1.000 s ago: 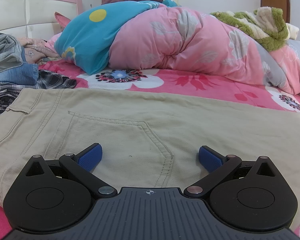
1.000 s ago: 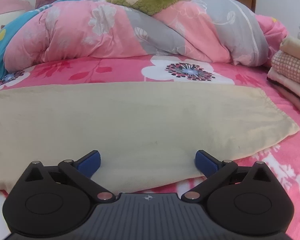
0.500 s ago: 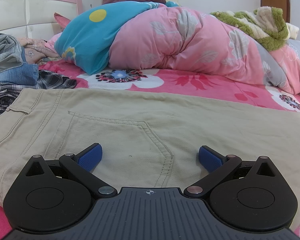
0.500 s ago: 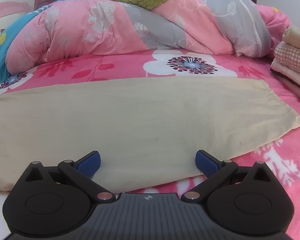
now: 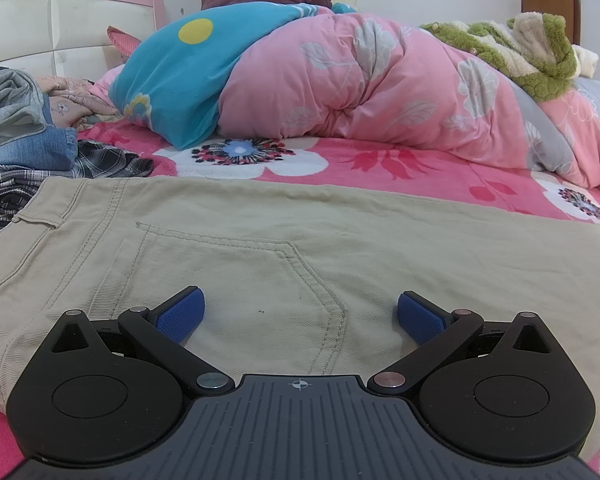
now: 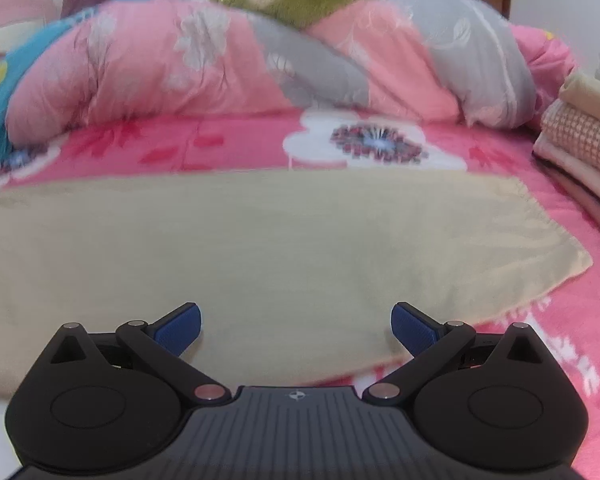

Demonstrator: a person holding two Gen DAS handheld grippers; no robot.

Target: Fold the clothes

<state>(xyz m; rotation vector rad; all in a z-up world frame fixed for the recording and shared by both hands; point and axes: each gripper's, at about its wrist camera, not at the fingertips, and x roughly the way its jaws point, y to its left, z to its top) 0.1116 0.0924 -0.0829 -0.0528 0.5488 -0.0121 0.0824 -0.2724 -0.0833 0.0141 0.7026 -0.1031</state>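
Left wrist view: you are hovering over khaki trousers [image 5: 260,248].
Both the left gripper [image 5: 300,314] and the right gripper [image 6: 296,322] are gaping wide, gripping nothing.

Left view: you're looking low and close across the trousers [image 5: 260,248] toward the quilt [image 5: 360,84].
Right view: you're facing likewise, sharing both.

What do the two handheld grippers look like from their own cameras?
Both match: the left gripper and right gripper have black linkage arms with silver pivot pins, round black side housings, textured blue fingertips, and a ribbed dark grey body bearing a small crosshair mark. No cables or sleeves show.
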